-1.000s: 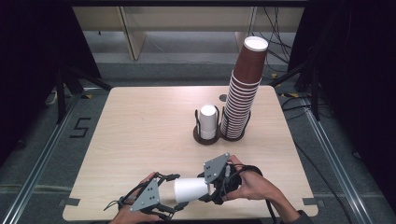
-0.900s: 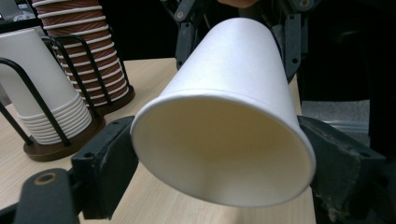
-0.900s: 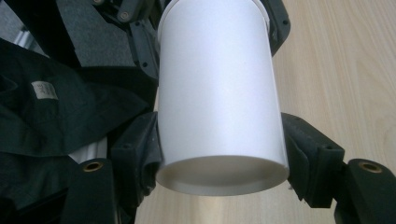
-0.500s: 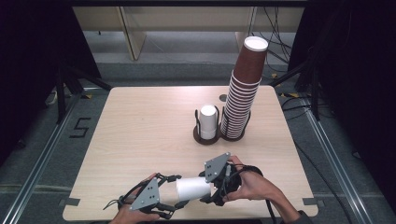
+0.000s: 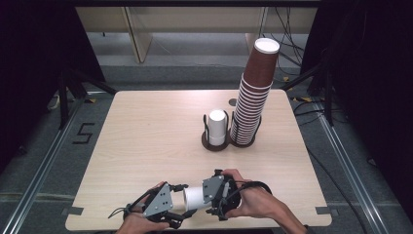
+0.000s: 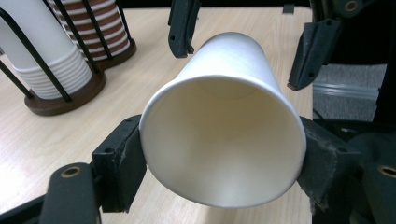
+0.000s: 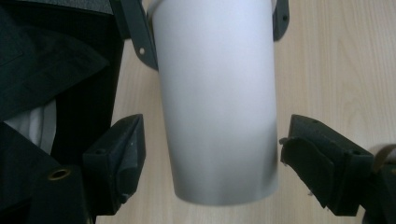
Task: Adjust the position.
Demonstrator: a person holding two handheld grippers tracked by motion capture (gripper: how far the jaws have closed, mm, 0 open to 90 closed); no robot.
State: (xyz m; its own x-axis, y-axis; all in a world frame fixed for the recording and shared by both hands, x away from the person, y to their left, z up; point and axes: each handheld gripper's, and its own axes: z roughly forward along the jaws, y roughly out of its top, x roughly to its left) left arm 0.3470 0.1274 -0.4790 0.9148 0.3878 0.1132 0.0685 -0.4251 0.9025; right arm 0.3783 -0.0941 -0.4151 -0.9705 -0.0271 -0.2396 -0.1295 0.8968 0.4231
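Observation:
A white paper cup (image 5: 194,197) lies sideways in the air over the table's front edge, between my two grippers. In the left gripper view my left gripper (image 6: 219,158) is shut on the white cup (image 6: 224,135) at its open rim, both pads pressed to the wall. My right gripper (image 7: 212,158) stands open around the base end of the cup (image 7: 217,102), a gap on each side. In the high view the left gripper (image 5: 185,202) and right gripper (image 5: 207,195) face each other, each held by a hand.
At mid-table a dark wire holder carries a short stack of white cups (image 5: 217,127) and beside it a tall leaning stack of brown cups (image 5: 253,97). The wooden table (image 5: 146,131) has bare surface on the left and front; floor rails run along both sides.
The right gripper has slid left along the cup toward the left gripper, so less of the cup shows between them. The cup itself has hardly moved.

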